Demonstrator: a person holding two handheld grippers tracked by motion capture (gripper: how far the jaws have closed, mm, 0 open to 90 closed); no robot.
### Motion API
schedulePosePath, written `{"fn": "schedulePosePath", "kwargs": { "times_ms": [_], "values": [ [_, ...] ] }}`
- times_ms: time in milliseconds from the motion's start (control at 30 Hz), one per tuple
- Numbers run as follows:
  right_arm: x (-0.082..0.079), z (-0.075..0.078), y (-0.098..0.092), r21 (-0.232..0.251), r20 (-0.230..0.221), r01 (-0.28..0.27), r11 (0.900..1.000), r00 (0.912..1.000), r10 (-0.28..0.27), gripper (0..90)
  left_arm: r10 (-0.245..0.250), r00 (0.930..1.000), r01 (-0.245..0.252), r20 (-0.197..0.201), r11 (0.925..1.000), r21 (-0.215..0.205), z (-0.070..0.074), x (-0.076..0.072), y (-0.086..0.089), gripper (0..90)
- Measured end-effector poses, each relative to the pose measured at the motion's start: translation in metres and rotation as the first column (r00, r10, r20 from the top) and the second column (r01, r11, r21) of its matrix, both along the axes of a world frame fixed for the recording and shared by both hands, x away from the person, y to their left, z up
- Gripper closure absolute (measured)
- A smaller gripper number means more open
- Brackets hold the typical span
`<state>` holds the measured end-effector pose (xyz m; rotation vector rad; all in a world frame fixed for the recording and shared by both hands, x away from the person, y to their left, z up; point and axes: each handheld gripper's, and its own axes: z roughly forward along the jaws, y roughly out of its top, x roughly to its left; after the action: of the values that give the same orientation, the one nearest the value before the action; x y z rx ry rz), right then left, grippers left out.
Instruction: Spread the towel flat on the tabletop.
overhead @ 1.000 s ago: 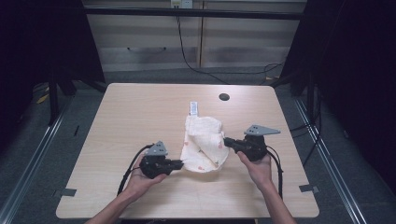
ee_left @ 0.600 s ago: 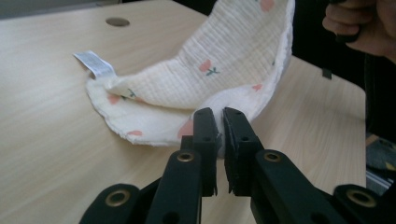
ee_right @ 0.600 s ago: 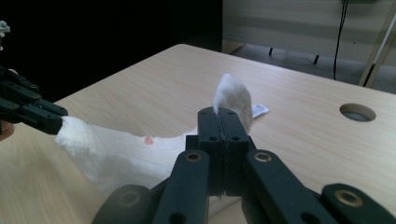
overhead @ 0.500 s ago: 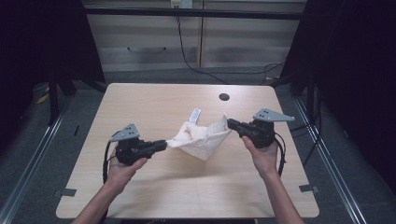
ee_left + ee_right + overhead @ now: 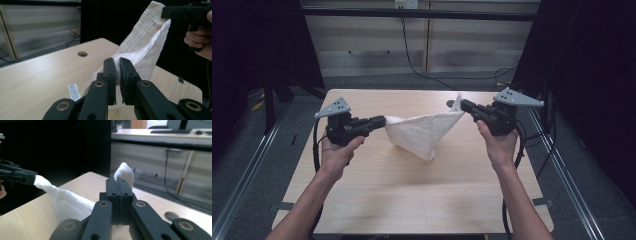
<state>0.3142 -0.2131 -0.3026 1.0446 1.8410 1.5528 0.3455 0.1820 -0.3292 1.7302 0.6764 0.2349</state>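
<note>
You hold a white cloth (image 5: 424, 132) in the air above the table (image 5: 412, 195), stretched between your two grippers. Your left gripper (image 5: 381, 120) is clamped on one corner of the cloth, its jaws pressed together on the fabric. Your right gripper (image 5: 463, 104) is clamped on the opposite corner, and a small tuft of cloth pokes out past its closed jaws. The cloth hangs from both grips as a drooping triangle, its lowest point over the middle of the table; whether that tip touches the table you cannot tell. A small white packet (image 5: 74, 91) lies flat on the table beneath the cloth. A round hole (image 5: 82, 53) sits in the table beyond the cloth, near the far edge.
</note>
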Motion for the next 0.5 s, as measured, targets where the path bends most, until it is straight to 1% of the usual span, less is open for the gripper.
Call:
{"fn": "schedulePosePath", "kwargs": {
  "times_ms": [67,100,133,200,233,267,333,400,433,500],
  "values": [
    [0.003,0.009,-0.001,0.014,0.011,0.006,1.0,0.9999,-0.006,89.9,0.007,0.9999,-0.007,0.01,1.0,-0.007,0.009,0.004,0.001,84.3],
    [0.005,0.012,-0.002,0.029,0.015,-0.001,1.0,0.9999,0.0,89.9,0.014,0.9998,-0.014,0.014,0.9999,-0.008,0.013,0.006,0.001,84.3],
    [0.007,0.017,-0.002,0.034,0.018,-0.005,0.999,0.9998,0.005,89.9,0.022,0.9996,-0.022,0.015,0.9998,-0.003,0.016,0.008,0.0,84.3],
    [0.011,0.023,0.0,0.027,0.025,0.006,1.0,0.9997,-0.006,89.9,0.035,0.9992,-0.034,0.021,0.9994,-0.003,0.023,0.012,-0.003,84.3],
    [0.017,0.029,0.0,0.032,0.026,0.014,0.999,0.9996,-0.015,89.9,0.035,0.9992,-0.035,0.02,0.9993,-0.012,0.025,0.015,-0.003,84.3],
    [0.017,0.029,0.0,0.032,0.026,0.014,0.999,0.9996,-0.015,89.9,0.039,0.999,-0.038,0.023,0.9992,-0.014,0.027,0.017,-0.003,84.3],
    [0.022,0.032,-0.001,0.033,0.023,0.024,0.999,0.9994,-0.025,90.0,0.048,0.9986,-0.048,0.024,0.9988,-0.001,0.03,0.021,-0.004,84.3],
    [0.027,0.033,-0.002,0.032,0.014,0.034,0.999,0.9993,-0.034,90.0,0.053,0.9984,-0.053,0.022,0.9986,0.003,0.031,0.025,-0.003,84.3],
    [0.029,0.033,-0.002,0.039,0.009,0.033,0.999,0.9994,-0.033,90.0,0.057,0.9981,-0.057,0.021,0.9984,0.0,0.032,0.026,-0.003,84.3],
    [0.032,0.032,-0.002,0.036,0.005,0.037,0.999,0.9993,-0.037,90.0,0.063,0.9977,-0.063,0.024,0.998,0.001,0.034,0.029,-0.002,84.3]
  ]
}}
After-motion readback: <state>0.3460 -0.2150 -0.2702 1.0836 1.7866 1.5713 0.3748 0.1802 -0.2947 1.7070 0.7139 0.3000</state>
